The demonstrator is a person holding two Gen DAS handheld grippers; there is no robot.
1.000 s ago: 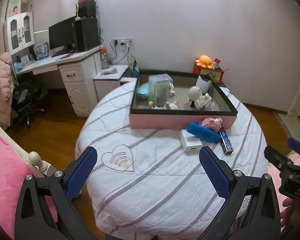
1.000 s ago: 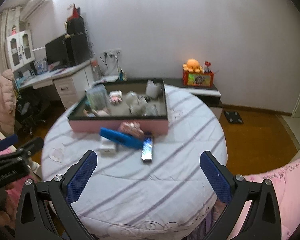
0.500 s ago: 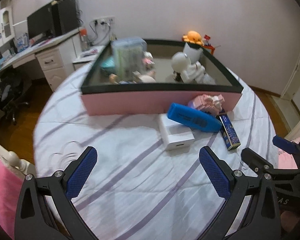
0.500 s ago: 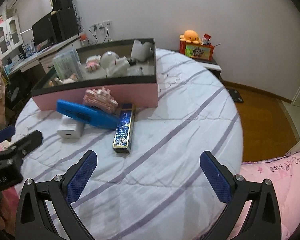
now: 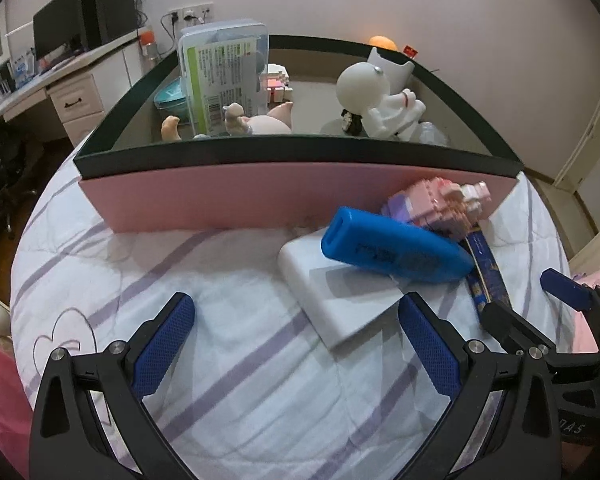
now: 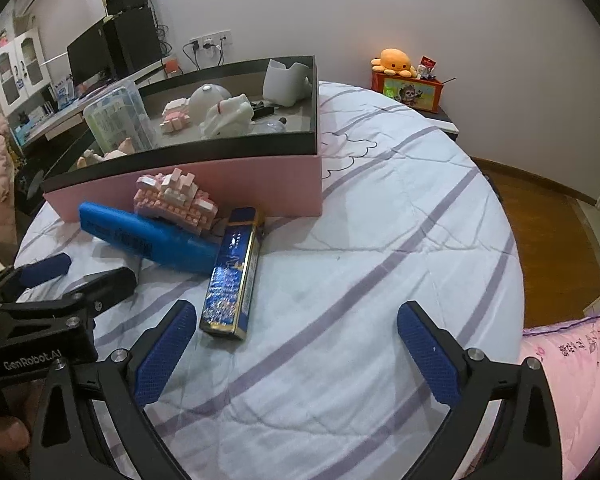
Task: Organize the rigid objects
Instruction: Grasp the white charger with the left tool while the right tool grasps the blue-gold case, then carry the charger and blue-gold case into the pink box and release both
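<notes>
**Both grippers hanging spread over the striped cloth**

The left gripper (image 5: 296, 340) is hanging wide open, empty, facing the white box (image 5: 340, 292) at its 12 o'clock, under the blue case (image 5: 396, 252). Only the right wrist view is showing the whole blue tin (image 6: 232, 276), at 11 o'clock of the splayed, empty right gripper (image 6: 296, 344).
</notes>
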